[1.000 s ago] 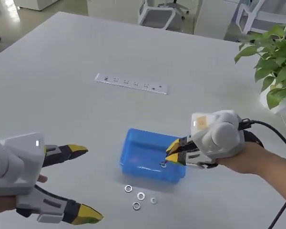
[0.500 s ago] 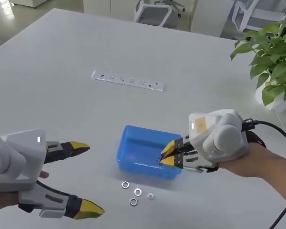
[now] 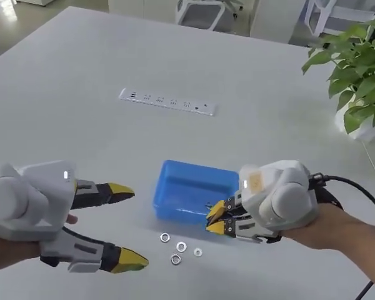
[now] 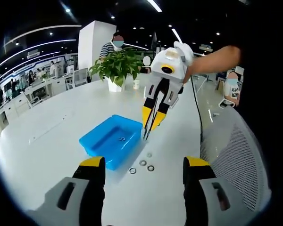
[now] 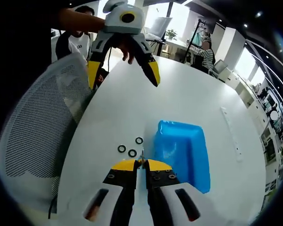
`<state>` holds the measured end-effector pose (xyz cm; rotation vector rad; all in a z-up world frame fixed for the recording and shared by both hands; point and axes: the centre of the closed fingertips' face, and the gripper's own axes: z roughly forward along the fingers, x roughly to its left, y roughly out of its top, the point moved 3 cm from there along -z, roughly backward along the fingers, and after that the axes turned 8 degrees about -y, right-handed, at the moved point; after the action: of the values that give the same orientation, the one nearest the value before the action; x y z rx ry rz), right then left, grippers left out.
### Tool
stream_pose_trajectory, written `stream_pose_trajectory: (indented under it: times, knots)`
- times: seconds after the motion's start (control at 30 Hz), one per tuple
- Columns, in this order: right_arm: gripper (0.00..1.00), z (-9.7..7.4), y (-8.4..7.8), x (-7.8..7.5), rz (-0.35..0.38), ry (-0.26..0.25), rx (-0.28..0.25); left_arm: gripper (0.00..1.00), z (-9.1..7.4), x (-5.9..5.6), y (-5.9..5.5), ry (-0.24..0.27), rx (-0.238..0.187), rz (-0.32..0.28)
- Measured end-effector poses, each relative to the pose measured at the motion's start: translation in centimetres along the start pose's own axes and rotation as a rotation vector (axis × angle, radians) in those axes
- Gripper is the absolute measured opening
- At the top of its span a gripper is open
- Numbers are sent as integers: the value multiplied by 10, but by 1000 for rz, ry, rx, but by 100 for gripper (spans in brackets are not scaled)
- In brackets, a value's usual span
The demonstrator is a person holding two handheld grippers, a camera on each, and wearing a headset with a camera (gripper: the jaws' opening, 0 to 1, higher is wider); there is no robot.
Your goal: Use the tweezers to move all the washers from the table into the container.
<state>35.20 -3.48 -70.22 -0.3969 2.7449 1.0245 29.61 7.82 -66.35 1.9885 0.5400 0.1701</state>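
A blue container (image 3: 190, 186) sits on the white table, and one washer (image 4: 122, 139) lies inside it. Several loose washers (image 3: 180, 247) lie on the table just in front of it, seen as well in the right gripper view as washers (image 5: 132, 153). My right gripper (image 3: 216, 219) is shut on thin tweezers (image 4: 145, 134). Their tip hangs at the container's front edge, just above the washers, and I see nothing held in it. My left gripper (image 3: 129, 225) stands open to the left of the washers, with nothing between its jaws.
A white power strip (image 3: 167, 102) lies further back on the table. A potted plant (image 3: 360, 75) stands at the right edge. A mesh office chair (image 5: 33, 136) is by the table's near side. A black cable (image 3: 356, 181) trails from the right gripper.
My right gripper has drawn back from over the container's inside to its front edge, nearer the loose washers. My left gripper has shifted slightly right.
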Motion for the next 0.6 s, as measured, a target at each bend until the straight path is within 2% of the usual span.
stream_pose_trajectory:
  times: [0.17, 0.37, 0.5, 0.6]
  knots:
    - [8, 6, -1, 7, 4, 14, 3, 57, 9, -1, 13, -23, -13, 29]
    - [8, 12, -3, 13, 12, 25, 8, 41, 28, -8, 28, -66, -13, 80]
    - [8, 15, -5, 17, 14, 30, 12, 31, 42, -13, 31, -101, 12, 127]
    - [8, 17, -6, 20, 9, 34, 20, 28, 53, -19, 34, -129, 21, 149]
